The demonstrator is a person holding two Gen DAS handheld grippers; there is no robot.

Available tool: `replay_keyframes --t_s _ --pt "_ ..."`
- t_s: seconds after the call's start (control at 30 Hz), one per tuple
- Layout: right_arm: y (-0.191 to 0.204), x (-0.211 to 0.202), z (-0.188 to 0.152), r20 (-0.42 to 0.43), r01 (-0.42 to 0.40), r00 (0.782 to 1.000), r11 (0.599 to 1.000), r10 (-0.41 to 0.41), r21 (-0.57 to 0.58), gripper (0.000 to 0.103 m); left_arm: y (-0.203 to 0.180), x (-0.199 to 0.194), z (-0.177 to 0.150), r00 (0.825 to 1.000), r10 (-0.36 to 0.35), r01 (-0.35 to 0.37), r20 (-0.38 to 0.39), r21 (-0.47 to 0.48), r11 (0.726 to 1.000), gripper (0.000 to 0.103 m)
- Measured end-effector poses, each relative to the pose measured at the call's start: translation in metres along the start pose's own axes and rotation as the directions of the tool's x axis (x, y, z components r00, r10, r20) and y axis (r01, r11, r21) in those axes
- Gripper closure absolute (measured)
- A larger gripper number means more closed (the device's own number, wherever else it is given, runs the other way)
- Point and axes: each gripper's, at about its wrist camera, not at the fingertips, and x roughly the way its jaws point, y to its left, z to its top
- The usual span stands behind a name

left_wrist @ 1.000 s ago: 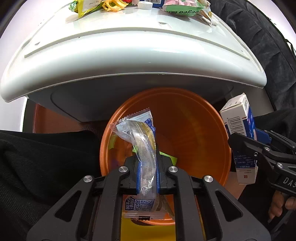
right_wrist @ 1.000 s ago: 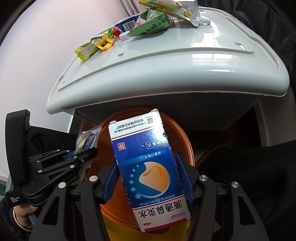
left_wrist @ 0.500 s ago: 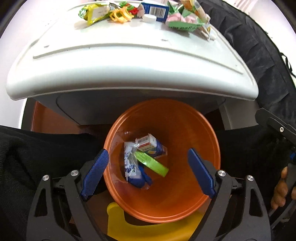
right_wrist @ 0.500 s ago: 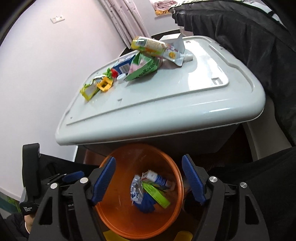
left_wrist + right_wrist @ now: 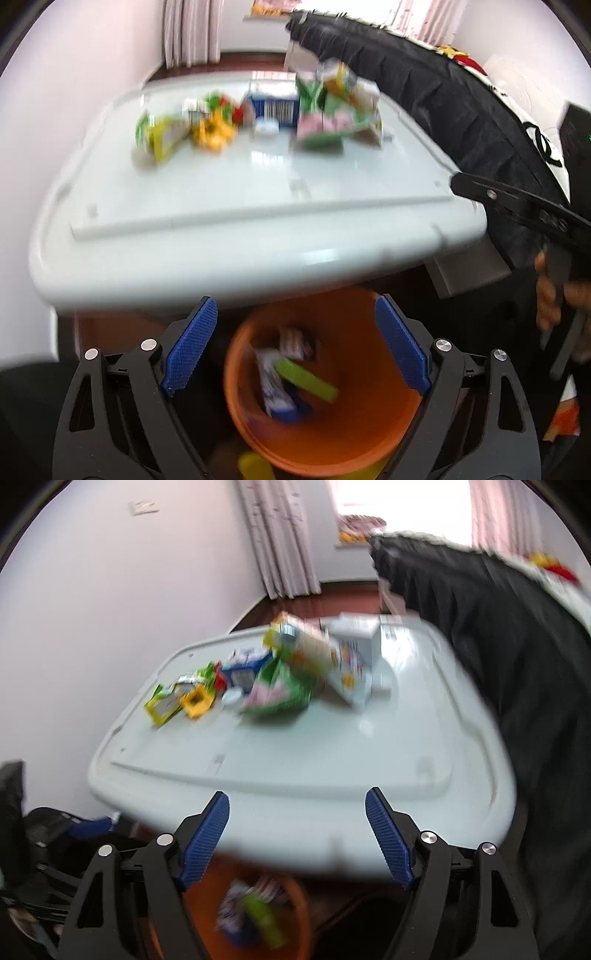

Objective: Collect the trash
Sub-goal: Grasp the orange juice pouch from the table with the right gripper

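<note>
My left gripper (image 5: 295, 306) stands open above the orange bin (image 5: 373, 424) with nothing between its blue pads. In the bin lie a clear wrapper, a small blue-and-white box and a green strip (image 5: 306, 380). My right gripper (image 5: 297, 795) has its jaws opening, with nothing between them, in front of the white table's (image 5: 314, 753) near edge. The bin (image 5: 299, 919) shows blurred below it. A pile of trash (image 5: 266, 110) lies at the far side of the tabletop: yellow and green wrappers, a blue carton, a white cap. The same pile (image 5: 280, 675) appears in the right wrist view.
A black cloth (image 5: 461, 110) drapes along the table's right side, also seen as dark cloth (image 5: 517, 664). A hand (image 5: 554, 295) holds the other gripper's frame at the right. A wall stands to the left. Both views are blurred by motion.
The left gripper let go of the wrapper and the right let go of the blue box; both now lie in the bin. Both grippers rose and tilted up toward the tabletop.
</note>
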Motion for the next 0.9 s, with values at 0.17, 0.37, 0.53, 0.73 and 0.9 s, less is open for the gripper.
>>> replay_keyframes --t_s 0.17,0.37,0.53,0.73,0.9 --pt "-0.010 0.031 0.052 0.032 0.060 0.998 0.986 -0.055 -0.157 0.026 0.000 0.003 0.033 0.994 0.055 -0.061 0.098 0.058 0.996 0.018" --pt "-0.014 0.085 0.088 0.070 0.173 0.985 0.894 -0.158 -0.413 0.026 0.010 0.018 0.044 0.990 0.075 -0.079 0.117 0.030 0.996 0.018" --pt "-0.001 0.123 0.085 0.077 0.195 0.979 0.764 -0.187 -0.615 0.027 0.012 0.027 0.044 0.990 0.095 -0.099 0.103 0.034 0.995 0.018" --pt "0.011 0.160 0.085 0.102 0.215 0.973 0.645 -0.208 -0.733 0.032 0.012 0.029 0.043 0.993 0.048 -0.050 0.106 0.016 0.999 0.018" --pt "0.020 0.177 0.087 0.101 0.207 0.974 0.605 -0.205 -0.769 0.050 0.009 0.029 0.043 0.994 0.036 -0.038 0.107 0.018 0.999 0.018"
